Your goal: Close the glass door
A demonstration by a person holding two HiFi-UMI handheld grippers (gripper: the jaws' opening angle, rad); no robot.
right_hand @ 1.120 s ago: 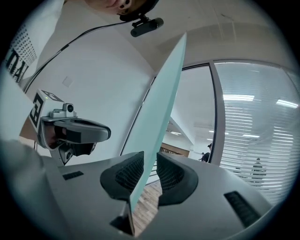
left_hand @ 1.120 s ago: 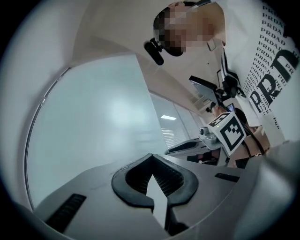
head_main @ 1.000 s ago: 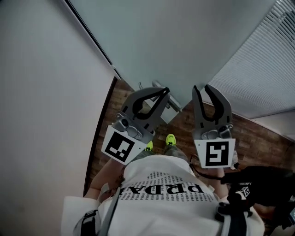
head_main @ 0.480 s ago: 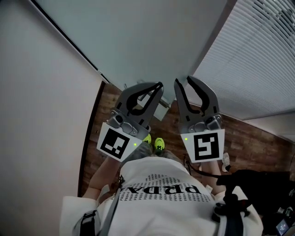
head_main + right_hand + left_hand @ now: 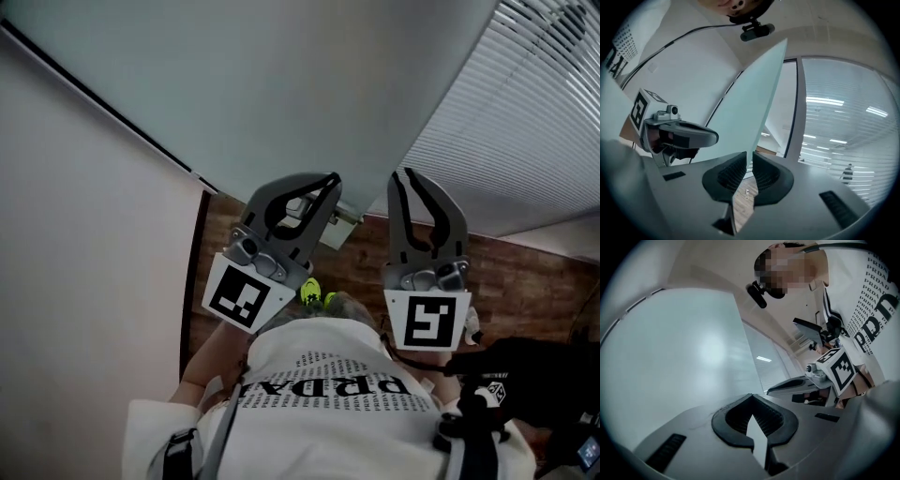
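Our left gripper [image 5: 751, 397] has its jaws pressed together with nothing between them. In the head view it points toward 1 o'clock at the lower part of the glass door [image 5: 281, 75]. In the left gripper view the pane fills everything from 9 to 12 o'clock. We cannot tell whether the tips actually bear on the glass.

Our right gripper [image 5: 749, 158] has its jaws a thin slit apart. The door's free edge rises from just past the tips toward 1 o'clock. Wood floor [image 5: 356, 258] shows through the slit, so we judge that nothing is pinched.

The door stands swung out of its opening. In the right gripper view a gap shows between its free edge and the dark frame post [image 5: 793, 103], which stands at 1 o'clock from the jaws. Slatted blinds [image 5: 843, 108] lie beyond, toward 3 o'clock. In the head view a pale wall [image 5: 84, 262] runs along 9 o'clock, and a small metal fitting [image 5: 339, 217] sits at the door's bottom edge between the two grippers.

We take the step in hand to be swinging the door shut. It calls for steady pressure on the pane near its free edge until that edge meets the post. The right jaws need to stay clear of the narrowing gap.
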